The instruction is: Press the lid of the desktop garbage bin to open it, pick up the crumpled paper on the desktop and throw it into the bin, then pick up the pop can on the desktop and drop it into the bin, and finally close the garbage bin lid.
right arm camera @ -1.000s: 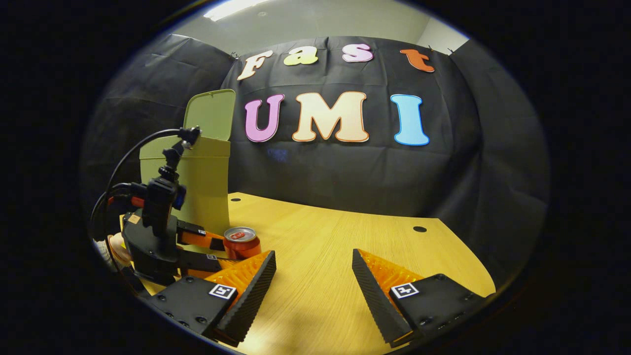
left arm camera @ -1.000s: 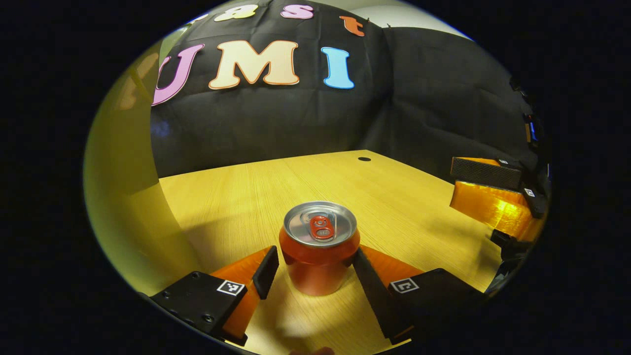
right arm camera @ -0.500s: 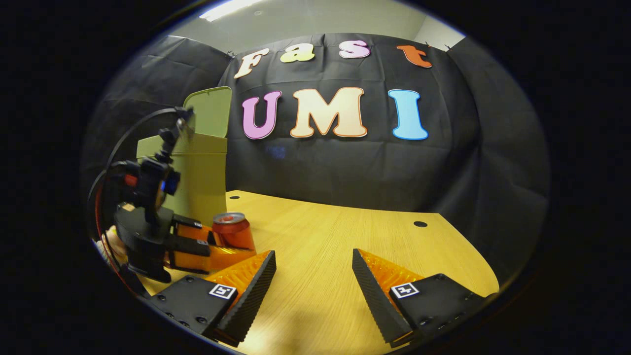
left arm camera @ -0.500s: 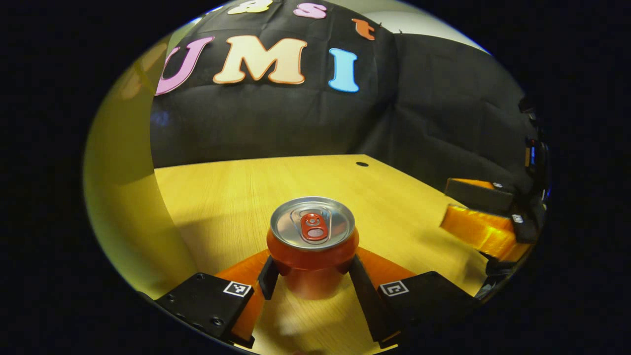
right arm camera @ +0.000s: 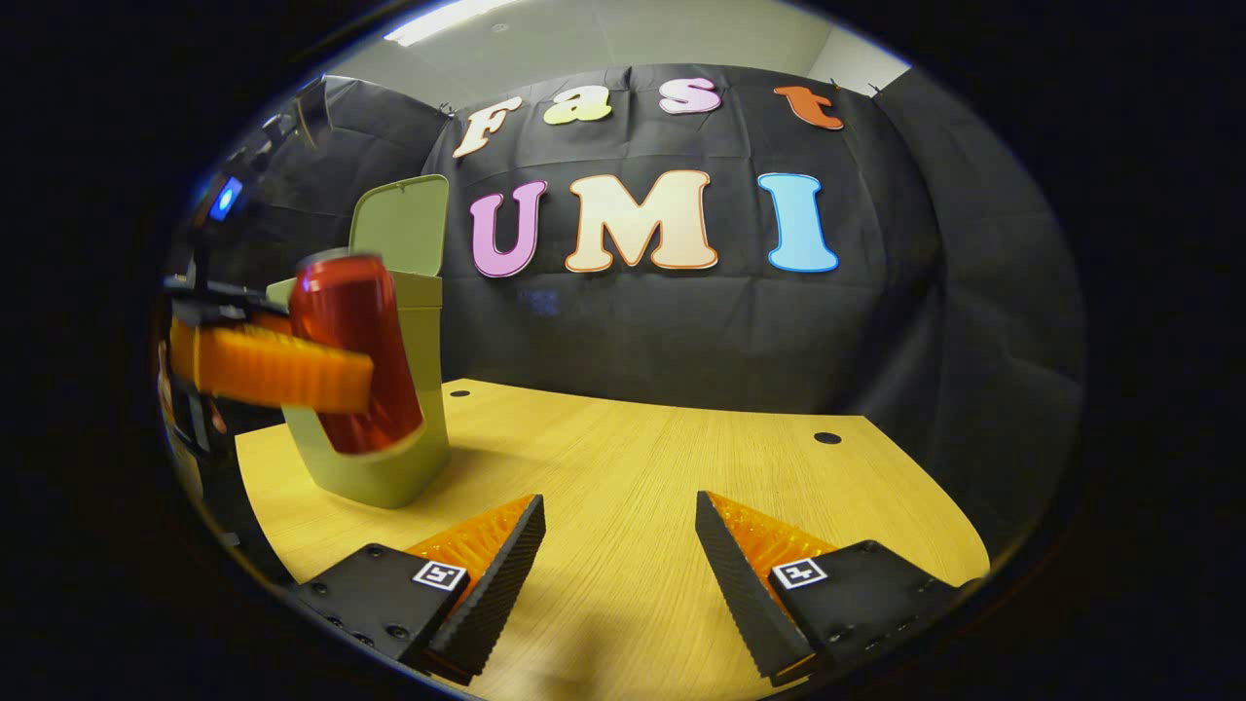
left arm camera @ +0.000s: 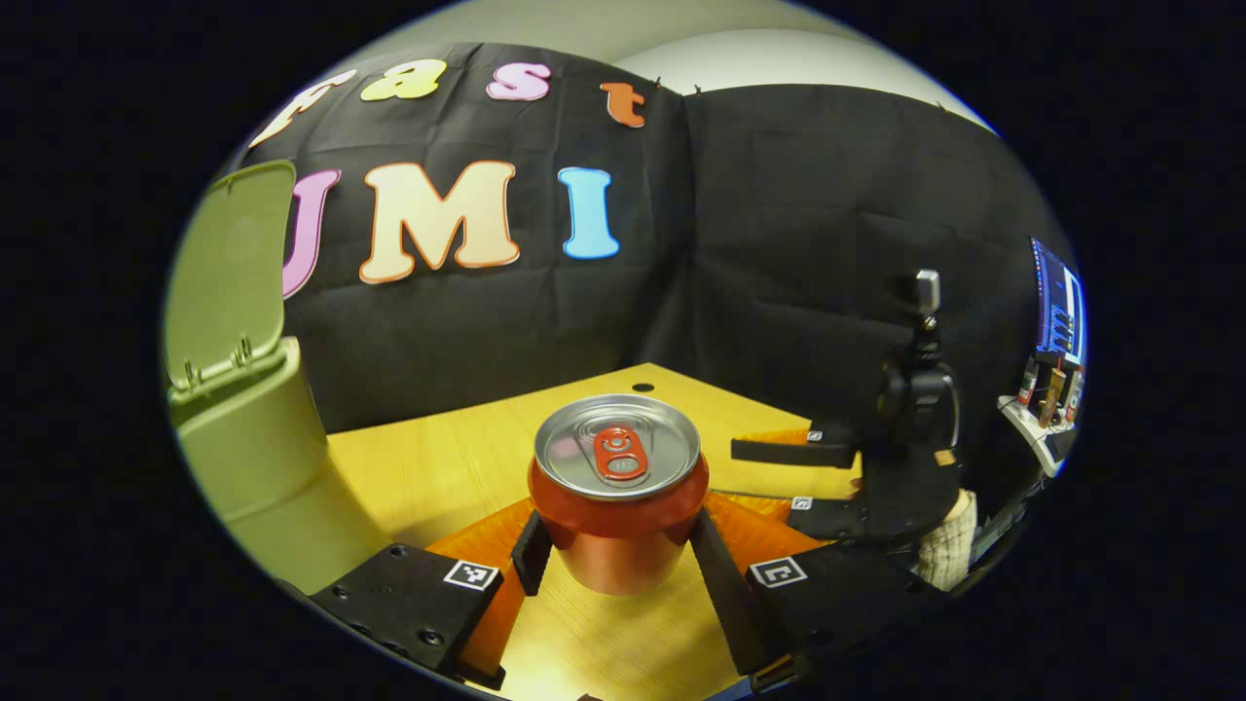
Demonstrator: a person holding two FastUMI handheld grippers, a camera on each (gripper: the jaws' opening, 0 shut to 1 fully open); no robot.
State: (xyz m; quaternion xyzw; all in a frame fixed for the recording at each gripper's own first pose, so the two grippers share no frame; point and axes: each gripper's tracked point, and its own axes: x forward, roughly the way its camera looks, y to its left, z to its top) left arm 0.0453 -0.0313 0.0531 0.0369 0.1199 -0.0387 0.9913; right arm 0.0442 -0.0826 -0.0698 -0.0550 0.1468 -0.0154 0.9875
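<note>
Black cloth backs a light wooden desktop with 2 small holes in it.

In the left gripper view, the green garbage bin now sits at the left edge with its lid tipped up and open; 0.5 s ago that side was only a close blur of its wall. At lower centre the left gripper has both fingers pressed on the pop can, which was on the wood 1 s ago and is now lifted clear of it. At the right, the right gripper shows farther off.

In the right gripper view, the can hangs blurred at the left, level with the bin's rim, just in front of it. At the bottom the right gripper hovers wide open and empty.

No crumpled paper lies on the visible wood, so step 2 looks done. Step 3 is mid-carry: next comes the drop into the opening, then closing the lid.
</note>
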